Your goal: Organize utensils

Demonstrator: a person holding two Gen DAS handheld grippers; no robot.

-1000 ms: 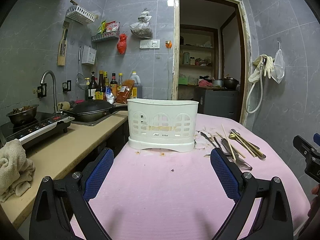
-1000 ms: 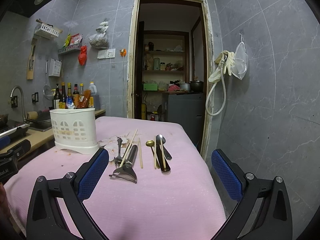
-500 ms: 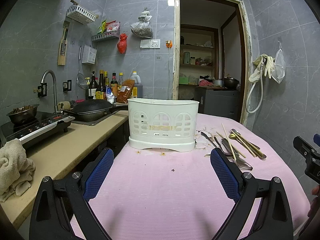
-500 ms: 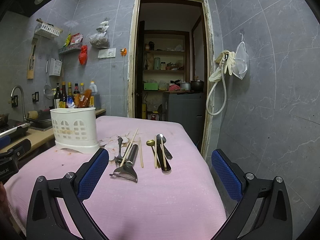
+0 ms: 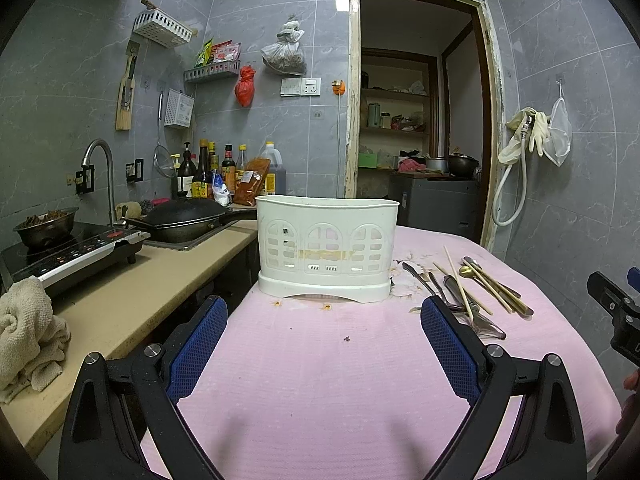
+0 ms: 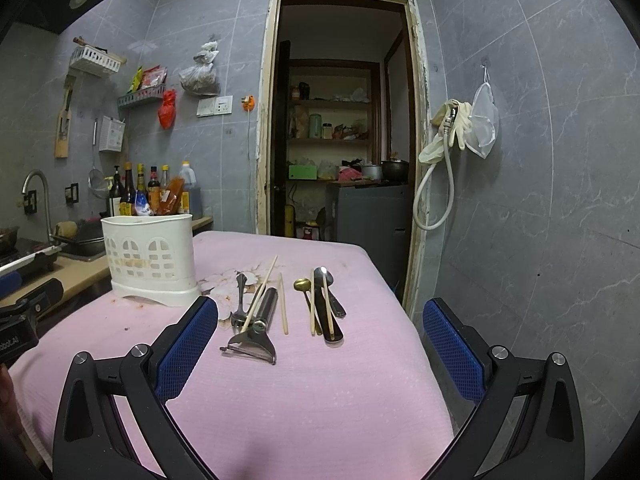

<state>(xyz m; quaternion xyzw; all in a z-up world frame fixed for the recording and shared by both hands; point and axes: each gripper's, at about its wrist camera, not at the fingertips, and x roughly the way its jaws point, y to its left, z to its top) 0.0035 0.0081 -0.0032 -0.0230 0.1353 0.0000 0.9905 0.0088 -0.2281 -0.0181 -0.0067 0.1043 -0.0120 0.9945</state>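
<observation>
Two claws hover over a pink-covered worktop [image 5: 320,380], both spread wide and grasping nothing. The left claw [image 5: 322,344] faces a white utensil caddy [image 5: 327,250], which stands upright near the far left part of the pink cloth, its slotted front turned toward the camera; nothing shows above its rim. The right claw [image 6: 320,346] faces the loose utensils, which lie in a rough row to the right of the caddy and apart from it.

In the right wrist view, a fork [image 6: 240,300] lies nearest the caddy, tines toward the camera. Just beside it a peeler [image 6: 258,330] with a dark handle points its metal blade head at the camera, and one pale chopstick [image 6: 262,290] rests diagonally across the fork and peeler. A second chopstick [image 6: 283,304] lies alone to their right. Further right, a small gold spoon [image 6: 303,286], a silver spoon [image 6: 321,276] and a dark-handled piece lie bunched together with two more chopsticks [image 6: 328,306] over them.

A floral print or stain marks the cloth [image 6: 224,286] beside the caddy's base, and a few crumbs sit in front of it. To the left, a beige counter [image 5: 132,292] carries an induction hob [image 5: 76,252], a black wok [image 5: 184,220] and a crumpled towel [image 5: 28,332].
</observation>
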